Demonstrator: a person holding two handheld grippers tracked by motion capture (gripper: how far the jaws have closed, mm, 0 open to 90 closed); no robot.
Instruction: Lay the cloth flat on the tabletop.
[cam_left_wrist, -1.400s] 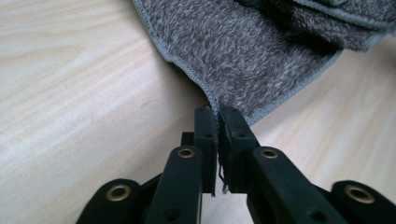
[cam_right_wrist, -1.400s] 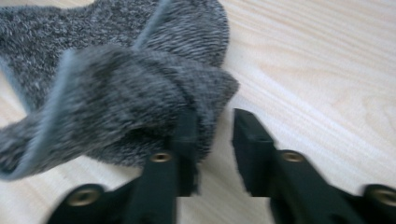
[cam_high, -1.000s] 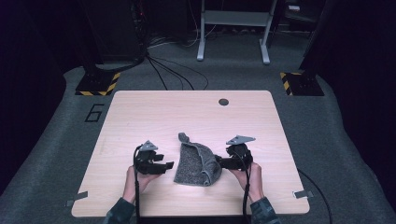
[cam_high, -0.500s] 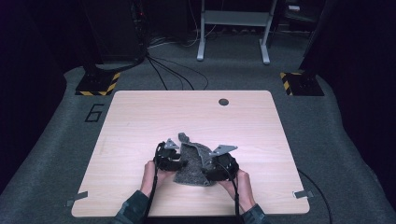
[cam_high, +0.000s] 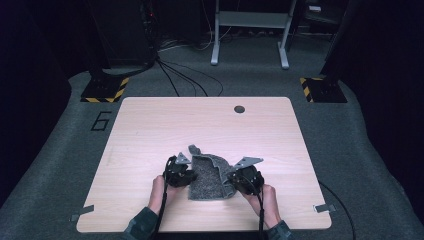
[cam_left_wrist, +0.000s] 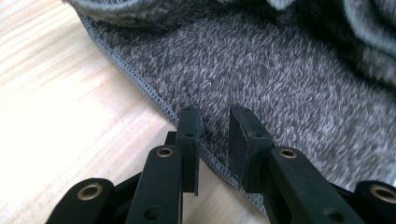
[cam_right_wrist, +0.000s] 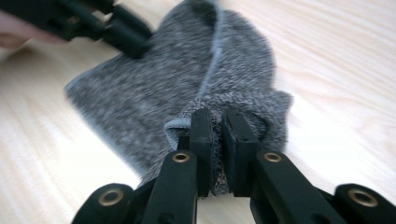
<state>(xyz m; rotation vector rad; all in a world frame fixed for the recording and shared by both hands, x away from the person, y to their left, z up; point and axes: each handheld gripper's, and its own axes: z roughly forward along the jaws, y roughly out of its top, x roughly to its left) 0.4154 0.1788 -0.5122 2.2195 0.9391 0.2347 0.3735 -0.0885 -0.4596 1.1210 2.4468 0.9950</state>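
Note:
A grey terry cloth (cam_high: 210, 175) lies crumpled on the wooden table (cam_high: 200, 125), near its front edge. My left gripper (cam_high: 189, 176) is at the cloth's left edge. In the left gripper view its jaws (cam_left_wrist: 215, 116) straddle the stitched hem of the cloth (cam_left_wrist: 280, 74); they have just been closing, and a gap still shows between the pads. My right gripper (cam_high: 234, 181) is at the cloth's right side. Its jaws (cam_right_wrist: 217, 116) have just closed and pinch a raised fold of the cloth (cam_right_wrist: 154, 88). The left gripper (cam_right_wrist: 130, 39) shows beyond in that view.
A round cable hole (cam_high: 239, 109) sits near the table's far edge. Tape strips mark the front corners (cam_high: 322, 208). Beyond the table are carpet, loose cables (cam_high: 185, 80), two yellow-black striped bases (cam_high: 105, 90) and a grey stand (cam_high: 250, 35).
Both hands have come inward from either side of the cloth to its edges. The right gripper's jaws have shut on a fold of the cloth.

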